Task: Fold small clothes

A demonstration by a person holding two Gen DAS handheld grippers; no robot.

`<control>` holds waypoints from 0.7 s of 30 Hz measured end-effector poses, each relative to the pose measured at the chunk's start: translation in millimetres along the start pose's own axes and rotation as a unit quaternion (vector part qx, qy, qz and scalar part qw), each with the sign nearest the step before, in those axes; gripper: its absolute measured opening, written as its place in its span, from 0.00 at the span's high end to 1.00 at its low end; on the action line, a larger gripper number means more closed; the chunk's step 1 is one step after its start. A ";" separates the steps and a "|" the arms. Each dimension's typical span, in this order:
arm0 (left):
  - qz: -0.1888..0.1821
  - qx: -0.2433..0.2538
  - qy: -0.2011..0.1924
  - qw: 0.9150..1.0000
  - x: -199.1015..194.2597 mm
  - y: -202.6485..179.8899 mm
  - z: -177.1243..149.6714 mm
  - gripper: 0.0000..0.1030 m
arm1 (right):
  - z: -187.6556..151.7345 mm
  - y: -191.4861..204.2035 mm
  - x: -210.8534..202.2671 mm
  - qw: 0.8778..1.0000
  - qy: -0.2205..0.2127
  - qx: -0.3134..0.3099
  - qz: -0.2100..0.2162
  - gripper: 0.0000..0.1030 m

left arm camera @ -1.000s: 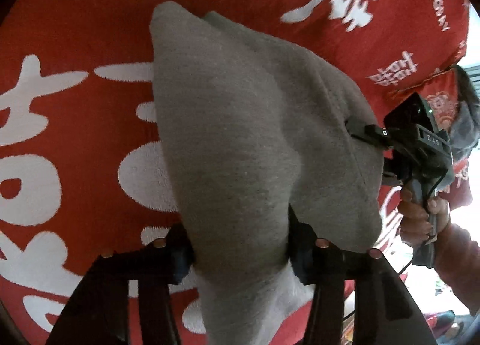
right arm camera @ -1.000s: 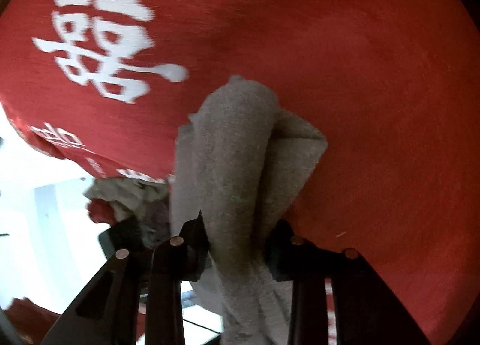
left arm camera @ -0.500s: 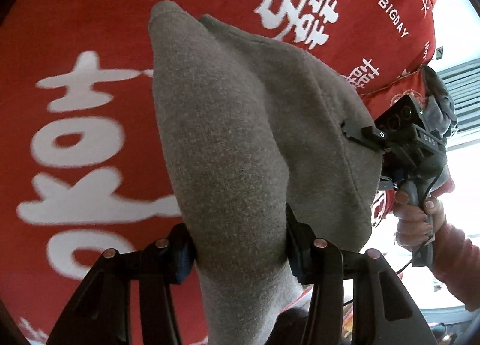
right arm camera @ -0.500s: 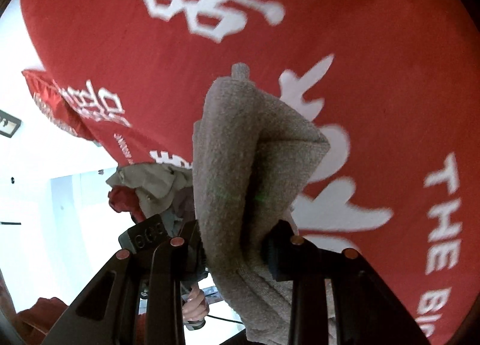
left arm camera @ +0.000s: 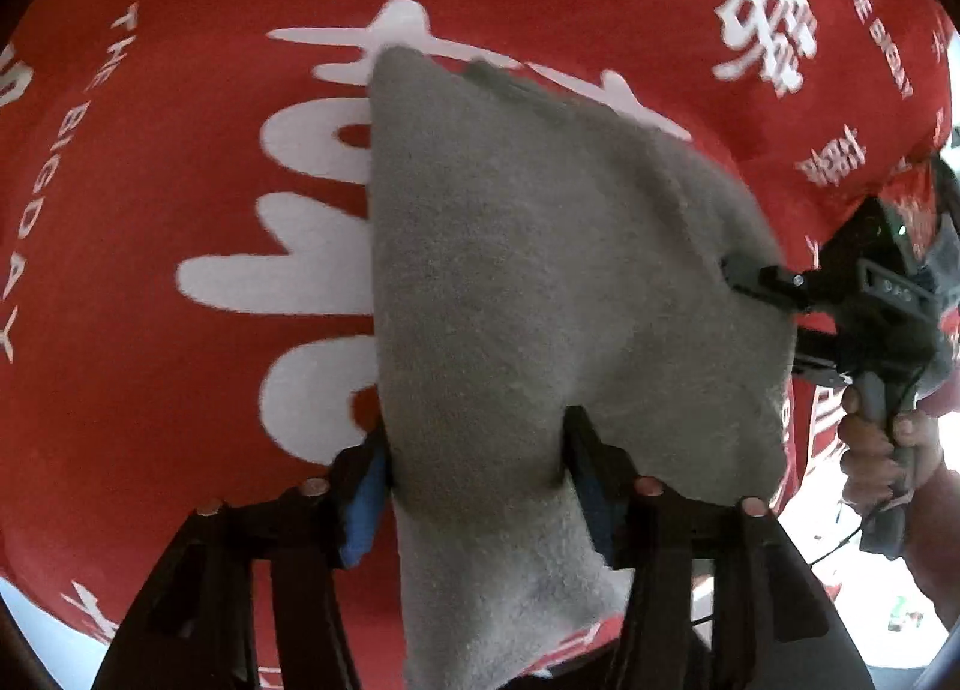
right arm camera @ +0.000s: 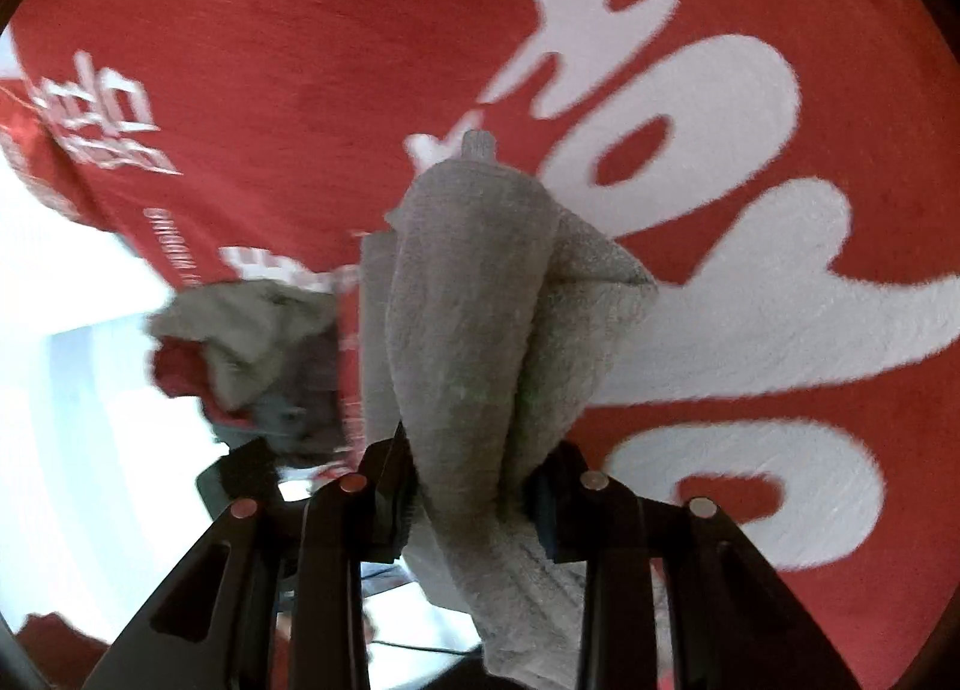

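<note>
A red plush cloth with large white lettering (left arm camera: 180,180) fills the background. The left gripper (left arm camera: 474,474) pinches a bunched grey fleece garment (left arm camera: 510,282) rising ahead of its loosening jaws. The right gripper (right arm camera: 474,480), jaws also easing apart, clamps the garment's opposite end. A heap of crumpled clothes (right arm camera: 240,342) lies to its left.

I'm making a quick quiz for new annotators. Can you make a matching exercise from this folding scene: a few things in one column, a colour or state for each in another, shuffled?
Things:
1. grey cloth
2. red blanket
3. pile of clothes
4. hand

Descriptions:
A. wrapped round a black handle
B. pinched between both grippers
C. spread underneath, with white lettering
D. bunched at the blanket's edge

Pairs: 1-B, 2-C, 3-D, 4-A

The left gripper and right gripper each have the cloth between their jaws, which are opening.
</note>
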State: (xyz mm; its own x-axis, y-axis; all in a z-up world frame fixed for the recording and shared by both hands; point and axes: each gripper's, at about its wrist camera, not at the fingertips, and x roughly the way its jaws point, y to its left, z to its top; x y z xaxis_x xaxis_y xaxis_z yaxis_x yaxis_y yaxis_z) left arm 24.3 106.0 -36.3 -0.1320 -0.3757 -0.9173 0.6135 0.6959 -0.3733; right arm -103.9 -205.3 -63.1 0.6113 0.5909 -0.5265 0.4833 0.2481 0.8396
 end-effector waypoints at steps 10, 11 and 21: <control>0.106 0.021 -0.041 0.993 -43.6 -14.4 -13.3 0.19 | -36.1 31.4 -45.1 0.987 -0.034 -0.040 -0.149 0.40; 0.109 0.020 -0.042 0.993 -41.1 -19.4 -11.9 0.07 | -45.0 33.0 -46.2 0.988 -0.030 -0.038 -0.145 0.40; 0.138 0.035 -0.048 0.989 -58.3 -31.3 -26.2 0.00 | -91.5 25.2 -23.4 0.977 -0.003 -0.061 -0.206 0.93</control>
State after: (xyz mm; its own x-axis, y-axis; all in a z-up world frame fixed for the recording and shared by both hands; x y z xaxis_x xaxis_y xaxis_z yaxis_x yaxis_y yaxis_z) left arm -7.6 122.2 25.2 0.1213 -0.2364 -0.9640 0.6692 0.7368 -0.0965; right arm -163.4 -142.6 -17.3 0.3845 0.4184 -0.8228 0.6107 0.5532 0.5667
